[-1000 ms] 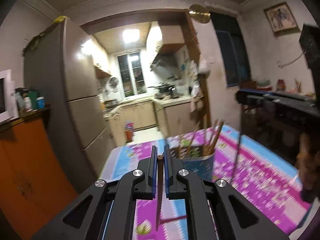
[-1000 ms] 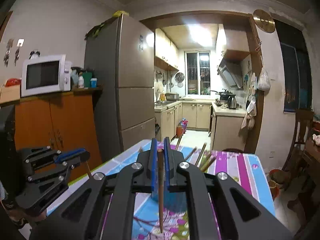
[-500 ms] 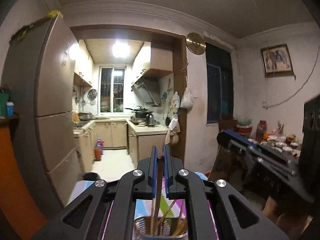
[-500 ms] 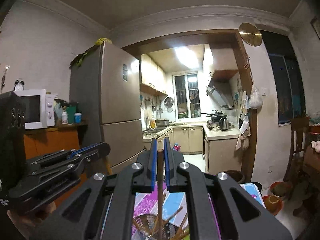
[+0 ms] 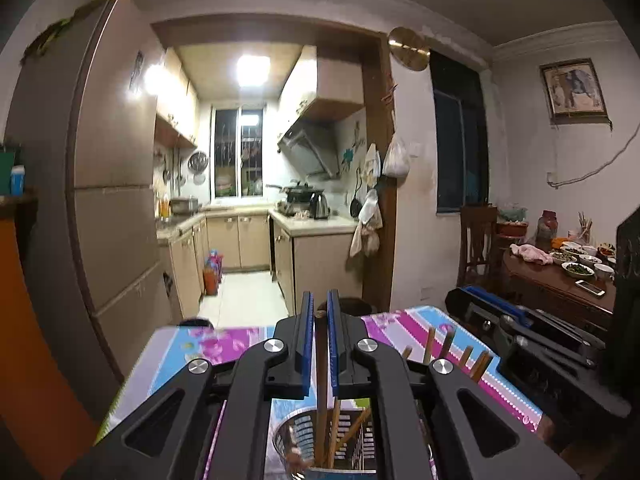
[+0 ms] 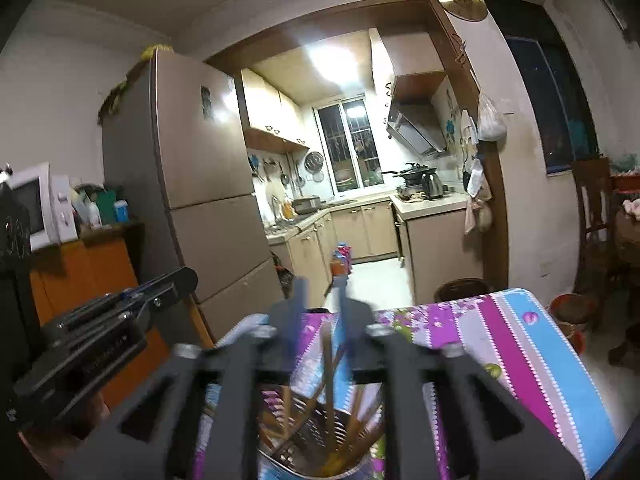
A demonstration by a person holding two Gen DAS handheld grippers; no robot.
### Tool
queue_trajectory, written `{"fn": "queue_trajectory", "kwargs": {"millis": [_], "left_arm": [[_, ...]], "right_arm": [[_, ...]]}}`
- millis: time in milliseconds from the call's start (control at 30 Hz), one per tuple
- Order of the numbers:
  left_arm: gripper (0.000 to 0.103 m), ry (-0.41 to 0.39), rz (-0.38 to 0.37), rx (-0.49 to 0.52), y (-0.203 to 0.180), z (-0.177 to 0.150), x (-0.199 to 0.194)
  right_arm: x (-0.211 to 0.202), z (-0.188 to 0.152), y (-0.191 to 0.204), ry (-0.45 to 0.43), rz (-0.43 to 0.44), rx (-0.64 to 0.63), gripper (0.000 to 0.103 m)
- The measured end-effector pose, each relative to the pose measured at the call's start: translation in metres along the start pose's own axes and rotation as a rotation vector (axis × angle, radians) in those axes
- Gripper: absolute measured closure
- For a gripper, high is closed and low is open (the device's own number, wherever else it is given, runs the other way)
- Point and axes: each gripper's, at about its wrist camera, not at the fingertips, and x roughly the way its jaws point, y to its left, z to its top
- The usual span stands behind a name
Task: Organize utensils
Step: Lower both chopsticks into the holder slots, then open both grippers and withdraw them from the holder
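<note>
A perforated metal holder stands on the flowered tablecloth, with several brown chopsticks leaning in it. My left gripper is shut on one upright chopstick, whose lower end reaches down into the holder. In the blurred right wrist view my right gripper hovers over the same holder. Its jaws are opening, and a chopstick stands loose between them, its lower end in the holder. Each gripper shows in the other's view: the right gripper at the right, the left gripper at the left.
A tall fridge and an orange cabinet with a microwave stand to the left. The kitchen doorway lies straight ahead. At the right are a wooden chair and a dining table set with bowls.
Both grippers have swung over the holder, each carrying a chopstick. The right jaws have parted from their chopstick; the left jaws stay shut on theirs.
</note>
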Motion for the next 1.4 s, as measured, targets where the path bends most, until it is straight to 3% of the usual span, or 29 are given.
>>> {"fn": "queue_trajectory", "kwargs": {"millis": [33,67,133,167,200,233,300,367,433,500,567,600,667,833,1067,1200,1400], "left_arm": [[0.095,0.0,0.0,-0.003,0.0,-0.002,-0.002],[0.095,-0.005,0.005,-0.001,0.0,-0.001,-0.005],[0.094,-0.022,0.012,0.004,0.0,0.002,-0.014],[0.086,-0.037,0.022,0.006,0.0,0.006,-0.022],[0.067,-0.052,0.036,0.007,0.0,0.009,-0.03],[0.055,-0.092,0.066,0.006,0.001,0.015,-0.048],[0.017,-0.17,0.103,0.013,0.001,0.022,-0.083],[0.006,-0.239,0.158,0.043,-0.003,0.025,-0.117],[0.004,-0.303,0.222,0.08,-0.006,0.022,-0.153],[0.004,-0.318,0.262,0.091,-0.01,0.016,-0.182],[0.004,-0.261,0.297,0.067,-0.013,0.003,-0.205],[0.004,-0.21,0.306,0.065,-0.014,-0.003,-0.208],[0.004,-0.082,0.305,0.11,-0.023,-0.024,-0.215],[0.004,-0.053,0.355,0.095,-0.032,-0.079,-0.233],[0.004,0.117,0.314,0.028,-0.039,-0.148,-0.226],[0.004,0.129,0.306,0.036,-0.041,-0.158,-0.226],[0.005,0.084,0.269,-0.023,-0.036,-0.155,-0.235]], "right_arm": [[-0.004,-0.001,0.0,-0.012,-0.006,0.003,0.037],[-0.011,-0.001,-0.002,-0.035,-0.009,0.01,0.033],[-0.023,0.003,-0.001,-0.054,-0.015,-0.002,0.033],[-0.035,0.007,-0.001,-0.079,-0.026,-0.014,0.033],[-0.046,0.011,-0.001,-0.106,-0.035,-0.024,0.033],[-0.061,0.016,-0.001,-0.134,-0.045,-0.031,0.033],[-0.095,0.023,-0.003,-0.182,-0.091,-0.032,0.017],[-0.125,0.026,-0.004,-0.227,-0.113,-0.033,0.005],[-0.163,0.022,0.0,-0.274,-0.179,-0.067,0.005],[-0.195,0.011,0.005,-0.294,-0.27,-0.099,0.005],[-0.218,-0.006,0.009,-0.226,-0.375,-0.131,0.005],[-0.224,-0.013,0.011,-0.195,-0.386,-0.142,0.005],[-0.235,-0.031,0.012,-0.143,-0.372,-0.136,0.005],[-0.252,-0.075,0.02,-0.044,-0.421,-0.112,0.005],[-0.237,-0.118,0.055,0.047,-0.436,-0.202,0.005],[-0.235,-0.127,0.068,0.055,-0.419,-0.237,0.005],[-0.235,-0.128,0.073,0.067,-0.394,-0.204,0.005]]}}
